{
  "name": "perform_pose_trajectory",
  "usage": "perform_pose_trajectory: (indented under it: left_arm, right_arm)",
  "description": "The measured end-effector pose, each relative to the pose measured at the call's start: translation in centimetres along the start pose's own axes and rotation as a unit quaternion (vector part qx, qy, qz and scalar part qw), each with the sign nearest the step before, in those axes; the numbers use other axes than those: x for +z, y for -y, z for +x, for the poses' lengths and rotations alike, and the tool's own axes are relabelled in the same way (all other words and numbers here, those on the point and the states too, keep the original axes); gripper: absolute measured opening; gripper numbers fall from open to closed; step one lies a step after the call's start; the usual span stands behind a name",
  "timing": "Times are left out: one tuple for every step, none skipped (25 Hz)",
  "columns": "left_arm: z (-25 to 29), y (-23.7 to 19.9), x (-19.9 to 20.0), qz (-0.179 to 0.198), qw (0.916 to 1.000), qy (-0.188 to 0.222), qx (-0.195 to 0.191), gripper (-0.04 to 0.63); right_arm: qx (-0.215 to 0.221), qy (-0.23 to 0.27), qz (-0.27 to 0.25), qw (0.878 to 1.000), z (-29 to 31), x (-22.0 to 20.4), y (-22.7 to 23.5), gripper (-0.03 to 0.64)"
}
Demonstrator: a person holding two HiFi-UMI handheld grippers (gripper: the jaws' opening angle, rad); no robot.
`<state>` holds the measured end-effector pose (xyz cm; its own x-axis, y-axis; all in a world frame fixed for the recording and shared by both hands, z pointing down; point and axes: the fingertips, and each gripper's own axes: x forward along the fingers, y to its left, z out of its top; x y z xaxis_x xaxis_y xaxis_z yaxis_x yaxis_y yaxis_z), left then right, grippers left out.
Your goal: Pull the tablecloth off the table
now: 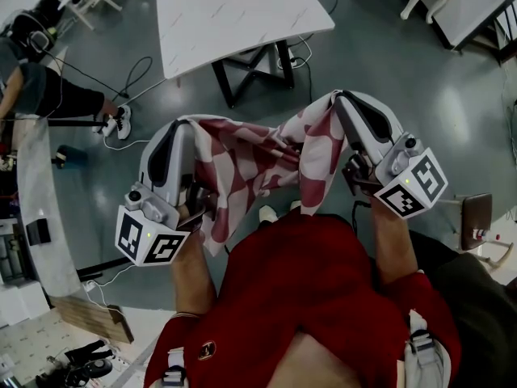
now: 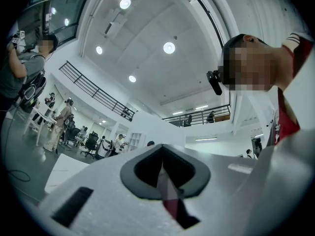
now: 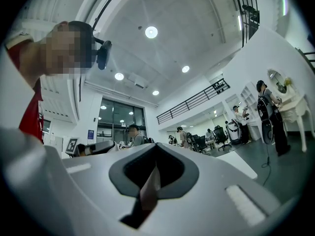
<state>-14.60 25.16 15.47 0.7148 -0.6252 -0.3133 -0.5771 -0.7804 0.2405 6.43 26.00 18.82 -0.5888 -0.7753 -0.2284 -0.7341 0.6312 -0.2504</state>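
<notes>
The red-and-white checked tablecloth [image 1: 258, 164] hangs bunched in the air between my two grippers, close to my chest and away from the table. The white marbled table [image 1: 234, 14] stands bare ahead of me. My left gripper [image 1: 181, 126] is shut on one end of the cloth, and my right gripper [image 1: 340, 97] is shut on the other end. In the left gripper view a strip of the tablecloth [image 2: 169, 193] is pinched between the closed jaws. The right gripper view shows a strip of the tablecloth [image 3: 147, 188] clamped the same way. Both grippers point slightly upward.
A person [image 1: 48, 95] sits on the floor at the left, with cables [image 1: 137, 75] trailing toward the table. A long pale counter [image 1: 36, 208] runs along the left edge. A chair [image 1: 477, 217] stands at the right, another white table [image 1: 477, 2] at the top right.
</notes>
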Motion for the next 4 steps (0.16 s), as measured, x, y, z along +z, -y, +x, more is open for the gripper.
perform_pose_trajectory:
  left_arm:
    - [-0.03,-0.01,-0.01,0.0,1.0,0.0,0.0,0.006]
    - [-0.06,-0.01,-0.01,-0.001,1.0,0.0,0.001,0.006]
    - [-0.08,-0.01,-0.01,-0.001,1.0,0.001,0.001,0.006]
    - [-0.1,-0.02,-0.01,-0.001,1.0,0.001,0.001,0.006]
  right_arm:
    - [0.0,0.0,0.0,1.0,-0.03,-0.03,-0.01,0.012]
    - [0.001,0.0,0.0,1.0,-0.05,-0.04,-0.03,0.014]
    - [0.001,-0.001,0.0,1.0,-0.08,-0.05,-0.04,0.014]
    - [0.001,-0.001,0.0,1.0,-0.11,-0.05,-0.06,0.013]
